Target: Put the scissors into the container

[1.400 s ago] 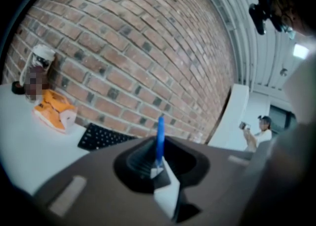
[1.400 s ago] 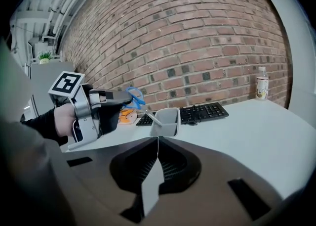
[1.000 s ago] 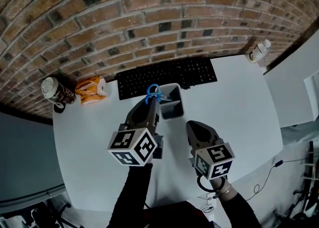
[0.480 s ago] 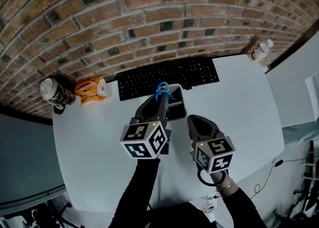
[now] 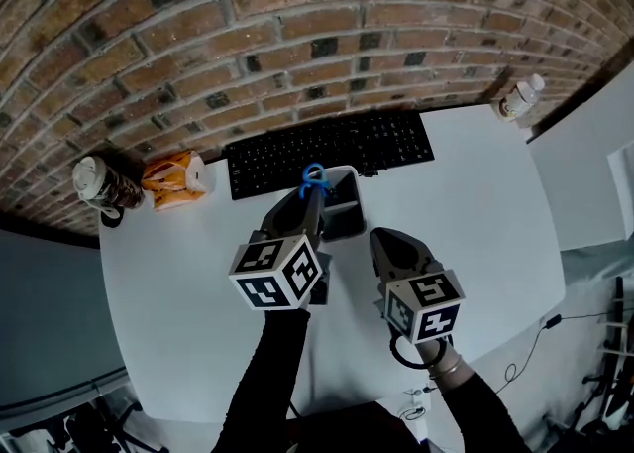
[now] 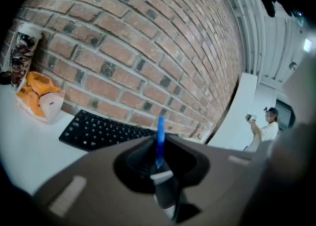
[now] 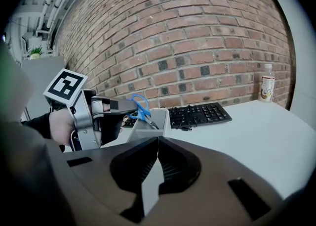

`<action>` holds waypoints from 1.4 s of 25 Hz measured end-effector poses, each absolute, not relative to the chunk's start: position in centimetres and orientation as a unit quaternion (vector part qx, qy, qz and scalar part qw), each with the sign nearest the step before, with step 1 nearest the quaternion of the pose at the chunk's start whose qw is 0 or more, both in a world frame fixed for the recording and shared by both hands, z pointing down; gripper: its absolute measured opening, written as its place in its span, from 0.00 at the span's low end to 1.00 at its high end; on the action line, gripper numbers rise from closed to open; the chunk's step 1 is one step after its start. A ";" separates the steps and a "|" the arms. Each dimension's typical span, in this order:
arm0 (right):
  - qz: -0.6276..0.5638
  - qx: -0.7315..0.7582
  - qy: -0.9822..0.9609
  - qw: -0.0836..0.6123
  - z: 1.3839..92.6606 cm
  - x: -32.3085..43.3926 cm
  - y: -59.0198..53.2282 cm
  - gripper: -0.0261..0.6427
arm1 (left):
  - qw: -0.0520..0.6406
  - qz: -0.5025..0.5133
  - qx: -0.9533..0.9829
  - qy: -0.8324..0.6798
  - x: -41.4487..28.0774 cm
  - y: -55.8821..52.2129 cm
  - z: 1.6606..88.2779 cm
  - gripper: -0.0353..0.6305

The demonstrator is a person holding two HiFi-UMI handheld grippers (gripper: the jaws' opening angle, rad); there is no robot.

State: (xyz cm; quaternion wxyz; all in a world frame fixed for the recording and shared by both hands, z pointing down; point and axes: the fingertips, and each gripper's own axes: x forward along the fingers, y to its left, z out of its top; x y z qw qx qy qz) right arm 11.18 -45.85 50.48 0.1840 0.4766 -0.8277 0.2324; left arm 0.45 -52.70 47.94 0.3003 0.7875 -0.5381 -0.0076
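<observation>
Now the left gripper has come forward and sunk a little over the last second. The scissors it carries stood at the left rim of the container and now sit further over the opening. Its jaws are clenched on the scissors, with the blue handles sticking up past them. From the right gripper view the blades slant down and appear to pass inside the rim, though we cannot tell whether the tips touch the bottom. The container itself has not shifted: it stands toward the far edge of the tabletop, just this side of the keyboard. The right gripper has barely moved, hanging toward the tabletop's near edge with its jaws pressed together on nothing. We judge the carrying nearly over: what remains is a little more lowering and then letting go, so that the scissors drop in and do not tip over the rim
</observation>
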 end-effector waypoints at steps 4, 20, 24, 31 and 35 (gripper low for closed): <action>0.233 0.480 -0.825 0.186 50.7 11.7 -45.8 0.05 | 0.301 -0.008 0.786 -0.539 0.3 -52.9 48.2 0.12; 0.238 0.481 -0.823 0.189 51.3 12.0 -45.6 0.05 | 0.291 0.007 0.783 -0.549 -1.0 -53.3 49.3 0.16; 0.238 0.482 -0.822 0.189 51.4 12.1 -45.6 0.05 | 0.289 0.012 0.783 -0.551 -1.1 -53.2 49.5 0.19; 0.241 0.484 -0.819 0.190 51.7 12.2 -45.4 0.05 | 0.290 0.023 0.781 -0.552 -1.4 -52.7 49.9 0.24; 0.242 0.485 -0.818 0.192 51.8 12.0 -45.2 0.05 | 0.292 0.023 0.781 -0.551 -1.6 -52.3 50.0 0.24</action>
